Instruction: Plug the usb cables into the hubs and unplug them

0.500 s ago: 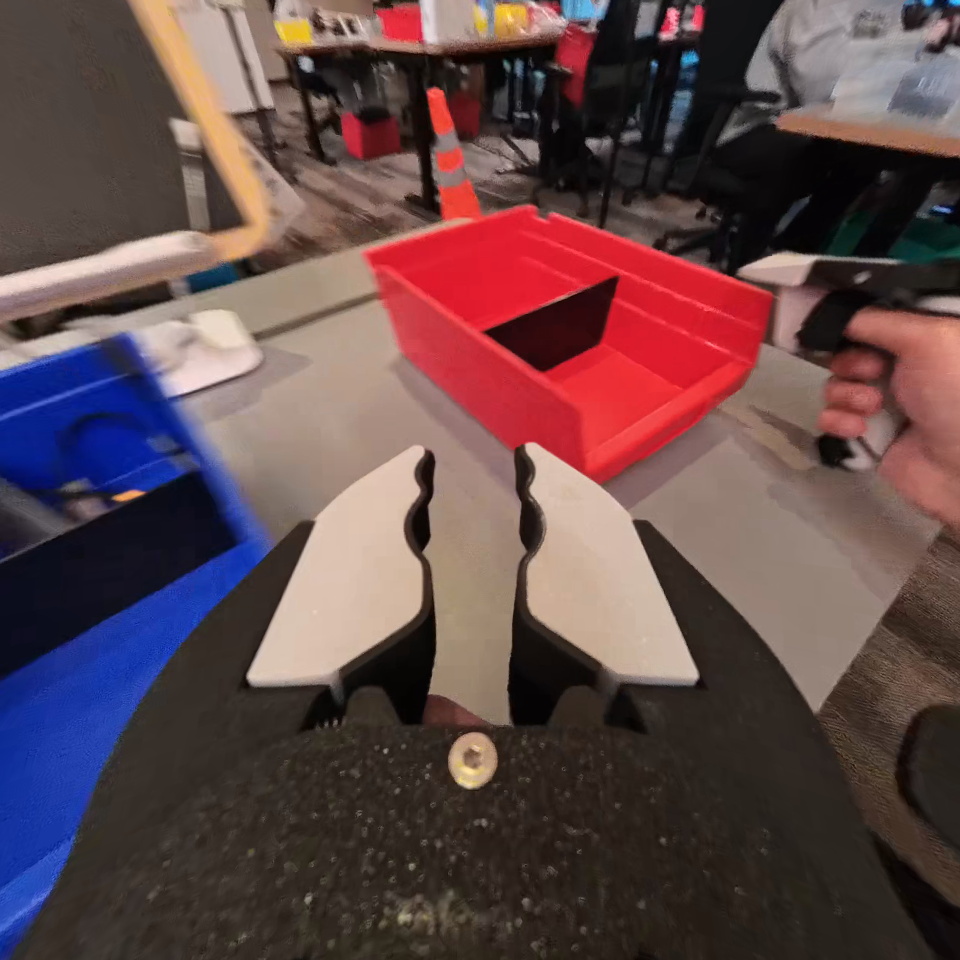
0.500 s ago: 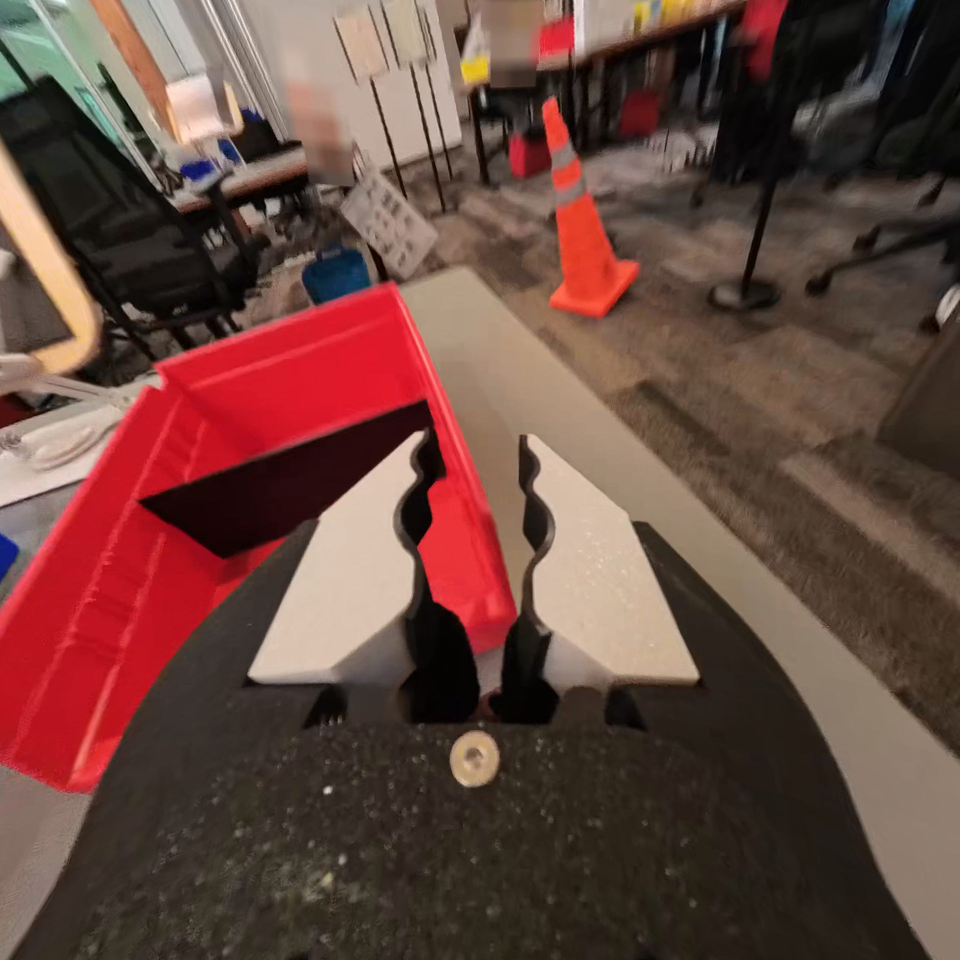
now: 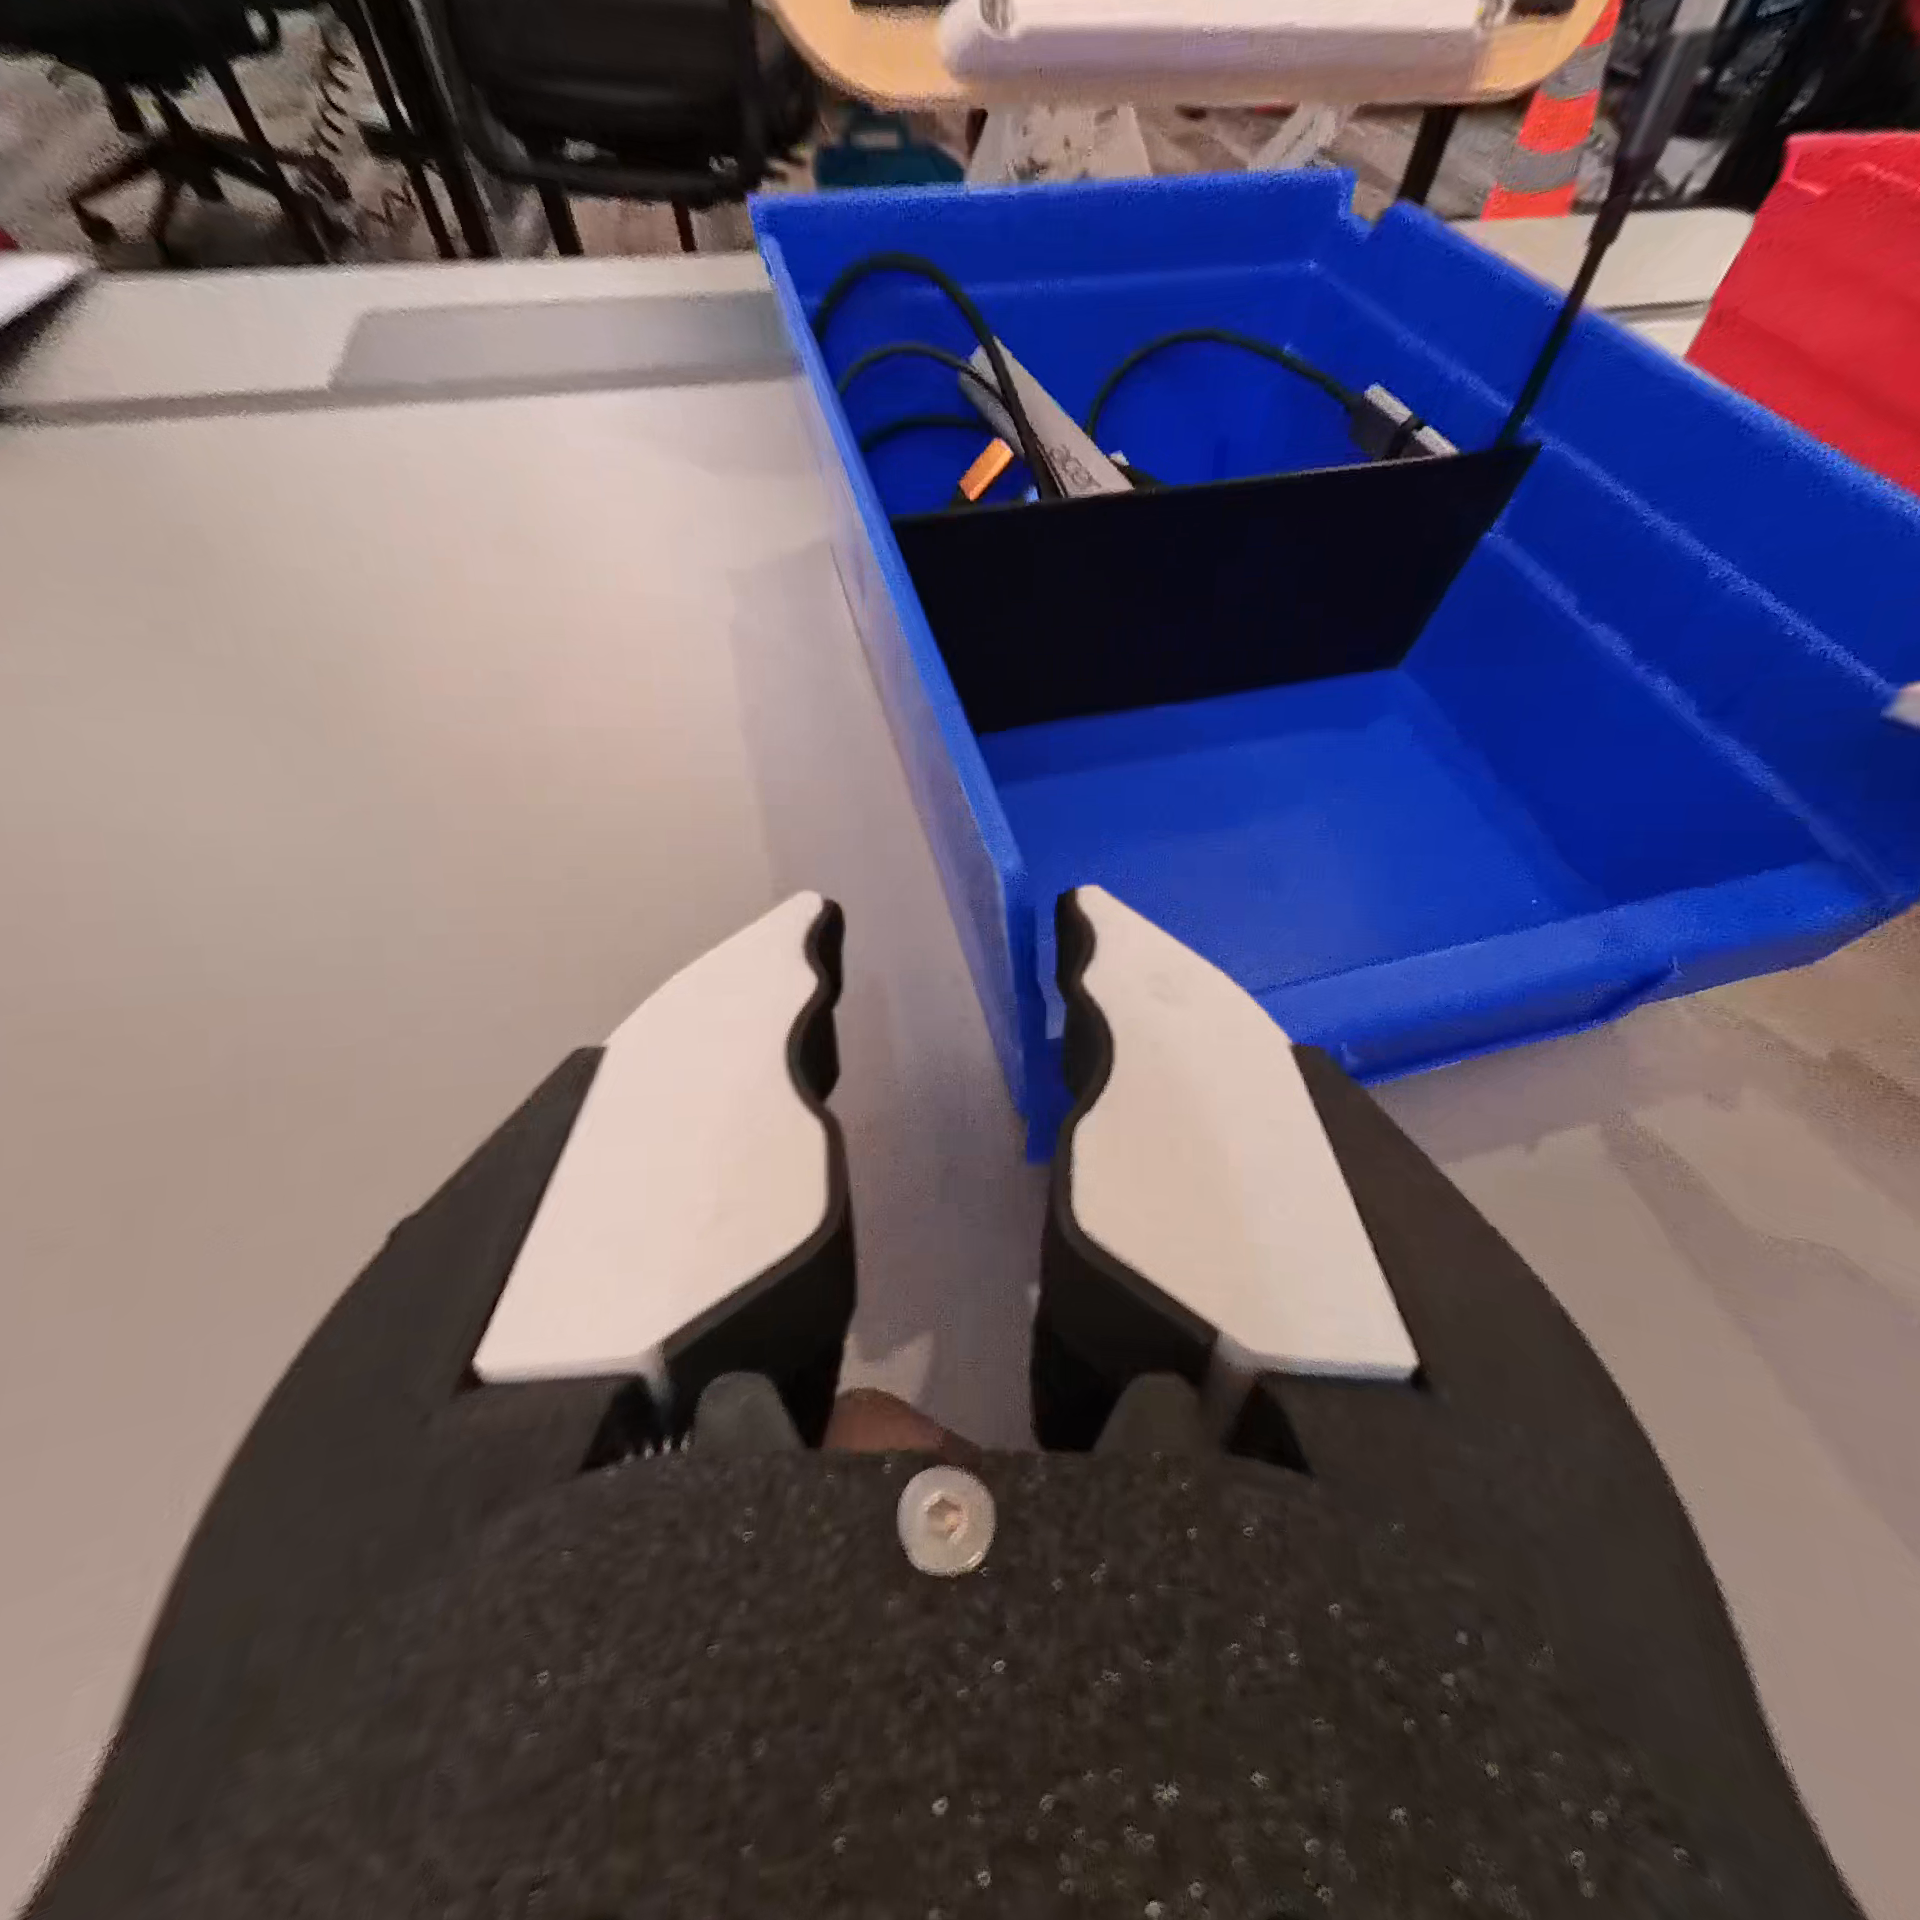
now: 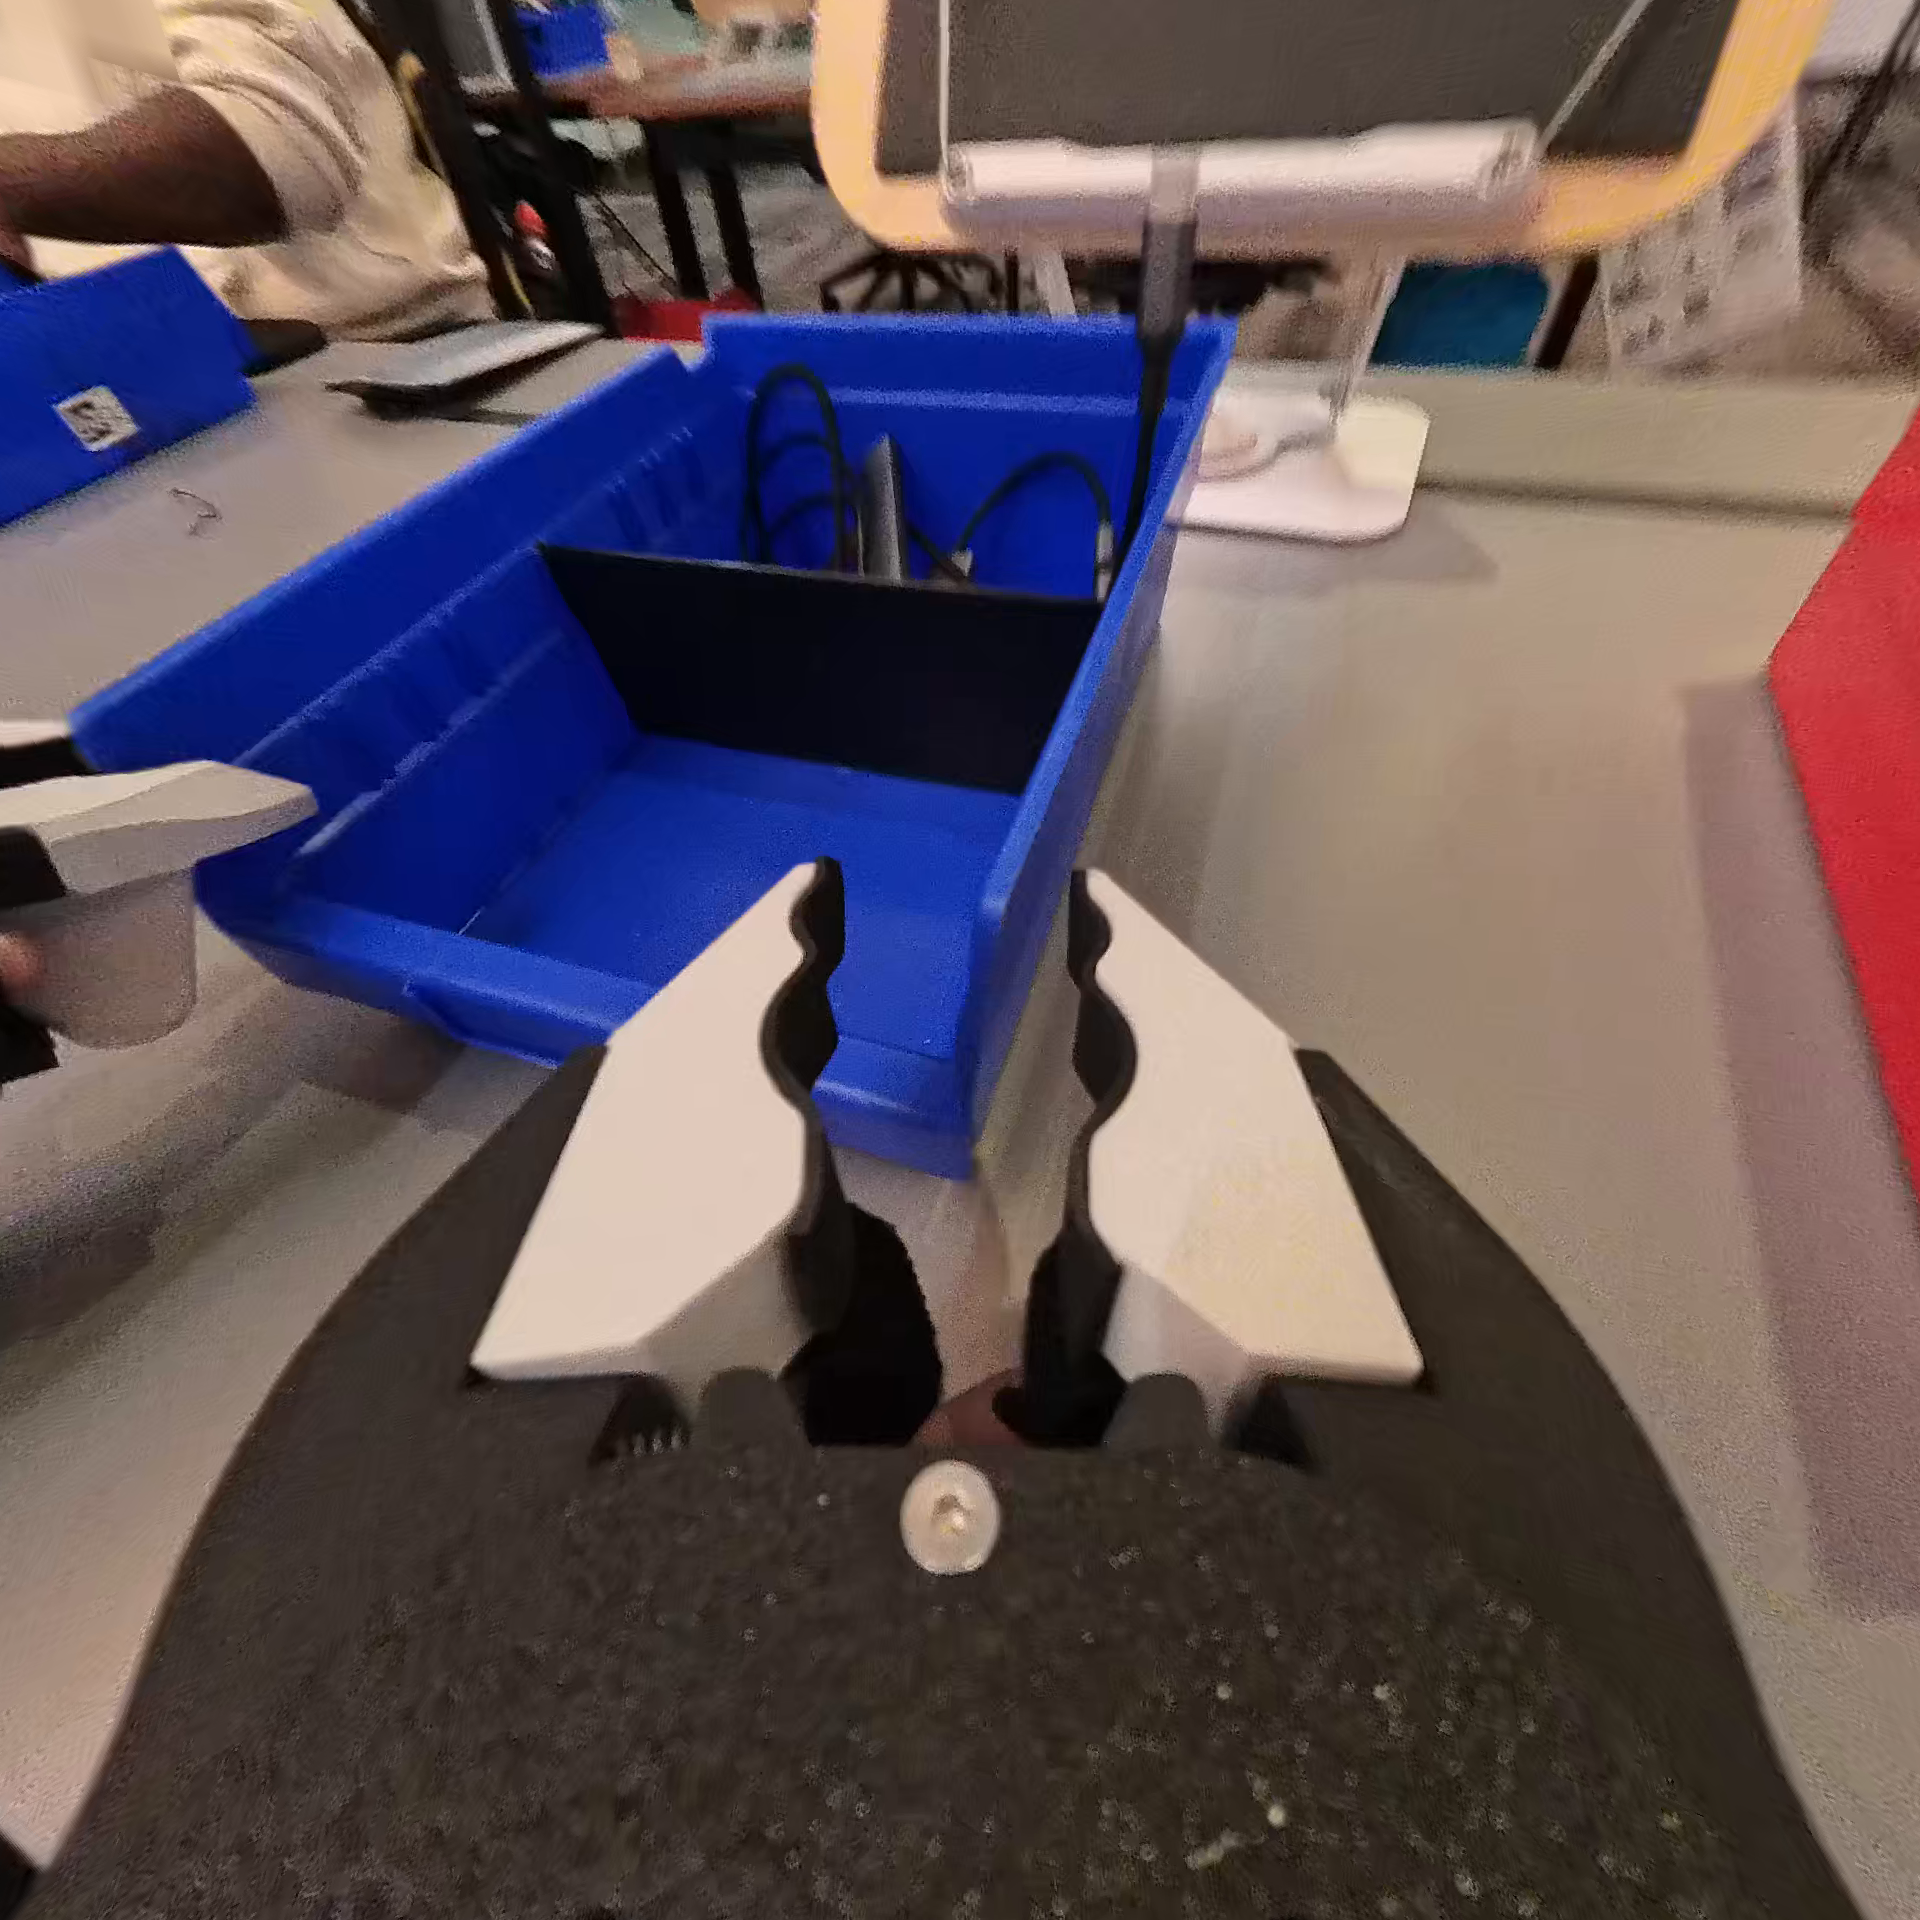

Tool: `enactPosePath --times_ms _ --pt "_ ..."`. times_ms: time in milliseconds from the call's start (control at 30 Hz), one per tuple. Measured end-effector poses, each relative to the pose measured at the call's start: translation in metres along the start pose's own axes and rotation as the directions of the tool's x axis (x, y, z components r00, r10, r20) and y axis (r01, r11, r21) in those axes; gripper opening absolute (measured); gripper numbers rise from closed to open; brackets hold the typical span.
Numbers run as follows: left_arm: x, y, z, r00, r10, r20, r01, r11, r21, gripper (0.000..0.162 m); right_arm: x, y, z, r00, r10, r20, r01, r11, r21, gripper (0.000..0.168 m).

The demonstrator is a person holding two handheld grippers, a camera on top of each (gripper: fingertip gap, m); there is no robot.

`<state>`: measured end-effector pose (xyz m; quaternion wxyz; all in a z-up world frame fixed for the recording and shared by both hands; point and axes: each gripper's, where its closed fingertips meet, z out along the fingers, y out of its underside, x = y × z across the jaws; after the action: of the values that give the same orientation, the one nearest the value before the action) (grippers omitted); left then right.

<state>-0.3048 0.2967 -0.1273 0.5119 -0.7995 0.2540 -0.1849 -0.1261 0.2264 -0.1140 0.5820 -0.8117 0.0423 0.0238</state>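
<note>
Blue bin (image 3: 1382,831) sat on the grey table (image 3: 364,727), split by a black divider (image 3: 1195,582) into two compartments. Near compartment showed only bare blue floor. Far compartment held black cables (image 3: 914,364) looped over a grey flat device (image 3: 1049,436) with a small orange tag; I couldn't make out what the device was, and the divider hid its lower part. A second grey piece at the far right corner was mostly hidden too. A thin dark cable (image 4: 1153,343) ran down into the far right corner from above, its top cut off.

My left claw (image 3: 943,925) was open with a moderate gap, holding nothing, tips straddling the bin's near left corner wall; I couldn't tell if they touched it. My right claw (image 4: 948,883) was also open and empty, its tips on either side of the bin's right wall near the front corner, contact unclear. The left claw showed at the left edge of the right wrist view, partly cut off.

Red bin (image 3: 1829,312) stood to the right, cropped. White stand (image 4: 1309,457) behind the blue bin, blurred. A person's arm (image 4: 135,177) far left, by another blue bin (image 4: 114,374).
</note>
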Motion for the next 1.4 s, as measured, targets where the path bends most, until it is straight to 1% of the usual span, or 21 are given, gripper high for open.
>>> enactPosePath --times_ms 33,67,100,133,200,267,367,533,633,733,767,833,867,900,967,1000,1100,1167,1233,1300,1400 --pt "0.0 0.002 0.004 1.0 -0.025 -0.01 0.025 1.0 -0.012 0.034 -0.003 0.008 0.008 1.0 0.02 -0.006 -0.021 0.999 -0.04 0.038" --pt "0.002 0.001 0.007 0.999 -0.044 -0.027 0.043 0.999 -0.016 0.03 0.003 0.014 0.015 0.996 0.042 -0.073 -0.047 0.996 -0.069 0.018" --pt "0.004 0.001 0.008 0.998 -0.045 -0.04 0.044 0.999 -0.013 0.015 0.008 0.015 0.019 0.991 0.043 -0.127 -0.053 0.995 -0.081 0.008" --pt "0.004 0.0 0.008 0.999 -0.019 -0.026 0.019 1.0 -0.013 0.006 0.01 0.014 0.022 0.986 0.05 -0.16 -0.063 0.995 -0.077 0.007" --pt "0.0 0.0 0.008 0.995 0.096 0.03 -0.095 0.995 -0.026 0.005 0.01 0.01 0.023 0.967 0.077 -0.242 -0.091 0.995 -0.05 0.005" --pt "-0.007 -0.007 0.004 0.989 0.137 0.058 -0.137 0.991 -0.001 0.005 -0.001 0.002 0.025 0.956 0.072 -0.283 -0.081 0.996 -0.021 0.006" --pt "-0.041 -0.021 -0.007 0.995 0.057 0.077 -0.061 0.997 0.045 0.004 -0.038 -0.021 0.032 0.963 0.085 -0.256 -0.075 0.996 0.05 0.005" --pt "-0.127 -0.021 -0.03 0.983 0.038 0.178 -0.044 0.998 0.033 0.004 -0.119 -0.039 0.064 0.977 0.007 -0.215 0.008 0.998 0.068 0.005" --pt "-0.174 -0.02 -0.045 0.972 0.049 0.229 -0.059 0.998 0.037 0.004 -0.161 -0.035 0.088 0.985 -0.006 -0.171 0.012 0.999 0.037 0.005" --pt "-0.212 -0.01 -0.047 0.97 0.024 0.242 -0.033 0.999 0.032 0.003 -0.193 -0.026 0.105 0.99 -0.045 -0.133 0.048 0.999 0.018 0.005" --pt "-0.223 -0.007 -0.045 0.969 -0.011 0.247 -0.001 0.999 0.047 0.003 -0.202 -0.023 0.108 0.99 -0.067 -0.125 0.069 0.998 0.012 0.005" --pt "-0.237 0.002 -0.041 0.965 -0.151 0.217 0.135 0.987 0.084 0.002 -0.215 -0.014 0.111 0.992 -0.087 -0.093 0.086 0.996 -0.014 0.006" --pt "-0.242 0.006 -0.039 0.956 -0.213 0.201 0.199 0.976 0.085 0.002 -0.22 -0.007 0.112 0.995 -0.082 -0.059 0.08 0.996 -0.031 0.007" --pt "-0.245 0.008 -0.039 0.949 -0.251 0.191 0.238 0.967 0.087 0.003 -0.225 -0.005 0.112 0.997 -0.077 -0.013 0.077 0.997 -0.018 0.012" --pt "-0.247 0.008 -0.041 0.939 -0.281 0.197 0.269 0.959 0.088 0.004 -0.238 -0.001 0.106 0.988 -0.042 0.146 0.046 0.999 -0.024 0.029" --pt "-0.248 0.006 -0.043 0.938 -0.279 0.206 0.265 0.96 0.096 0.005 -0.242 0.004 0.1 0.975 -0.002 0.221 0.017 0.998 -0.066 0.03" --pt "-0.248 -0.009 -0.054 0.934 -0.292 0.207 0.259 0.95 0.173 0.019 -0.23 0.011 0.075 0.929 0.075 0.362 -0.013 0.985 -0.17 0.032" --pt "-0.249 -0.021 -0.063 0.928 -0.317 0.195 0.268 0.933 0.241 0.024 -0.214 0.009 0.052 0.894 0.079 0.442 0.004 0.983 -0.183 0.038" --pt "-0.252 -0.034 -0.077 0.918 -0.343 0.197 0.267 0.905 0.33 0.024 -0.187 0.007 0.029 0.87 0.049 0.49 0.04 0.985 -0.17 0.039" --pt "-0.251 -0.045 -0.09 0.911 -0.365 0.195 0.264 0.875 0.406 0.024 -0.141 0.004 0.012 0.89 -0.005 0.456 0.073 0.989 -0.13 0.039" --pt "-0.244 -0.054 -0.106 0.91 -0.355 0.216 0.222 0.855 0.469 0.024 -0.056 -0.007 -0.013 0.942 -0.095 0.322 0.11 0.993 -0.029 0.039"
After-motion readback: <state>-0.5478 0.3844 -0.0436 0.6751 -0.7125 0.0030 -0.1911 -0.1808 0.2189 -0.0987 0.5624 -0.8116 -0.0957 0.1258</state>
